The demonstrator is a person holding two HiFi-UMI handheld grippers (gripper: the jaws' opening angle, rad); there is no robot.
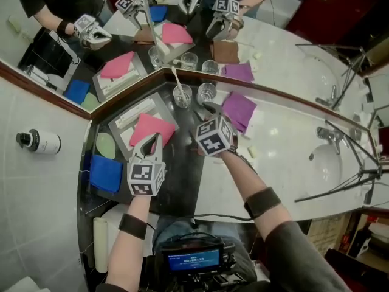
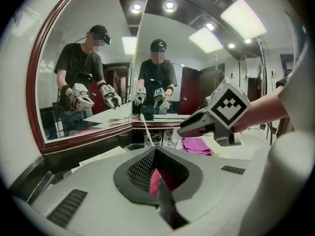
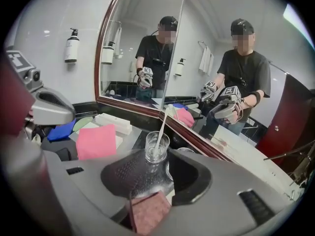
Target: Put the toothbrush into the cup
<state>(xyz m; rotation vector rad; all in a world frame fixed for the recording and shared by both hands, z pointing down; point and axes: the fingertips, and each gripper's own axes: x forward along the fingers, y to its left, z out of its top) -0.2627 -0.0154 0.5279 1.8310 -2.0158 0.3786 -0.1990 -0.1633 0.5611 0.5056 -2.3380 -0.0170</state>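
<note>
Standing wide apart, the jaws of the right gripper (image 3: 160, 177) grip nothing. Their dark, dimpled pads frame a clear, straight-sided glass cup (image 3: 157, 149) that sits just beyond them on the surface (image 1: 182, 175), which is glossy black here and pale stone further right. The white toothbrush (image 3: 163, 127) is already in that cup. It is a slim stick with its lower end at the bottom of the glass and its long axis leaning up towards the mirror corner. The upper end is too small to show which end it is.

The left gripper (image 2: 157, 173) has its jaws pressed together and empty, with a sliver of pink showing past them. In the head view they hang over a flat pink cloth (image 1: 151, 129) lying on a grey tray (image 1: 124, 117).

A second clear glass (image 1: 206, 92) stands just beside the cup, and a purple cloth (image 1: 239, 109) lies near it. A blue cloth (image 1: 106, 172) lies left of the tray. The right gripper's cube hides part of the surface below the glasses.
</note>
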